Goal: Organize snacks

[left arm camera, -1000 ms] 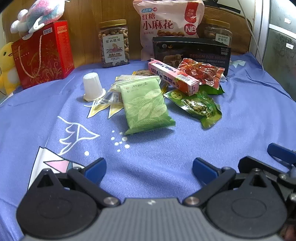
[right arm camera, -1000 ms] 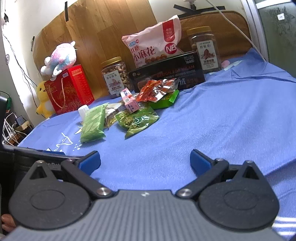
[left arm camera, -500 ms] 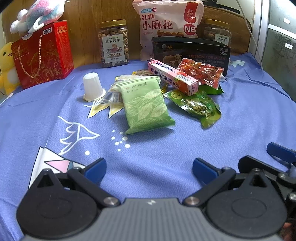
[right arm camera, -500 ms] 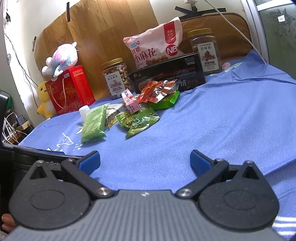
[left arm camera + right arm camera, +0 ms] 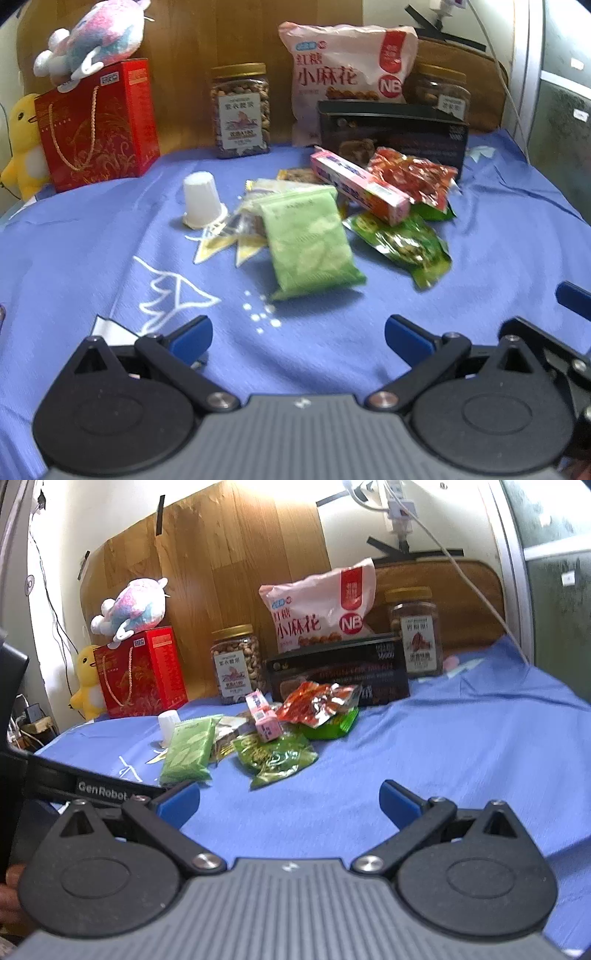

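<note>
While both grippers hover low over the blue cloth (image 5: 498, 236):
Left gripper (image 5: 297, 334): jaws wide apart, empty.
Right gripper (image 5: 290, 801): jaws wide apart, empty.
Snack pile: light green packet (image 5: 308, 242), pink box (image 5: 358, 184), red packet (image 5: 412, 177) heaped mid-cloth, ahead of both grippers.
Behind: nut jar (image 5: 240, 110), black box (image 5: 393, 134).

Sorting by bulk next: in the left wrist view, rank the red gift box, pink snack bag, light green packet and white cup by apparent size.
1-2. red gift box and pink snack bag: about alike, the bag partly hidden, so unranked.
3. light green packet: nearer the camera, so possibly flattered.
4. white cup: clearly smallest.
</note>
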`<state>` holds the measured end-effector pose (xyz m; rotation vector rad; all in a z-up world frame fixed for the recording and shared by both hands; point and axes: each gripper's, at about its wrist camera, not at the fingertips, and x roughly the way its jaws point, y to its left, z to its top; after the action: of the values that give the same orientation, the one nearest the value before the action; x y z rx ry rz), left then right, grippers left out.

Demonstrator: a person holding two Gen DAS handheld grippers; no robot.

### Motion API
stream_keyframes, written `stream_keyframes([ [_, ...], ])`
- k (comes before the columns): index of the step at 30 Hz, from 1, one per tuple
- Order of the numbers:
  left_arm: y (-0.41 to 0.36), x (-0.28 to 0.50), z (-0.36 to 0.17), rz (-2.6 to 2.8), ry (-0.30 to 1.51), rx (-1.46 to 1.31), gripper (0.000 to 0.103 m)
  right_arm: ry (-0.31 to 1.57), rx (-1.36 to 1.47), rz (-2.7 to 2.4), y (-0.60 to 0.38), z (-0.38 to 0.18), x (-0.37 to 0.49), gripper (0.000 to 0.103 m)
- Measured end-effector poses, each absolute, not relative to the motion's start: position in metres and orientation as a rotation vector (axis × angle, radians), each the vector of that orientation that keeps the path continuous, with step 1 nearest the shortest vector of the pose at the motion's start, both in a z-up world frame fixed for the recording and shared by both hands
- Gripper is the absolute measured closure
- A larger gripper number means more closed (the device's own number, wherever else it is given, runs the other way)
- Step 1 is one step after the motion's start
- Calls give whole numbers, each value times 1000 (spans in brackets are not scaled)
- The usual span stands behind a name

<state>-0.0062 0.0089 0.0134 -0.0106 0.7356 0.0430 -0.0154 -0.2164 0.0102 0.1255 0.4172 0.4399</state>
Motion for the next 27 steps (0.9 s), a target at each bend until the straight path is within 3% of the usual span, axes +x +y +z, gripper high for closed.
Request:
stream_keyframes([
  [18, 66, 5, 24, 32, 591, -90, 0, 428, 35, 491, -189, 11, 4, 0],
  [27, 86, 21, 34, -181, 623, -238, 5, 503, -184, 722, -127, 14, 30, 28],
])
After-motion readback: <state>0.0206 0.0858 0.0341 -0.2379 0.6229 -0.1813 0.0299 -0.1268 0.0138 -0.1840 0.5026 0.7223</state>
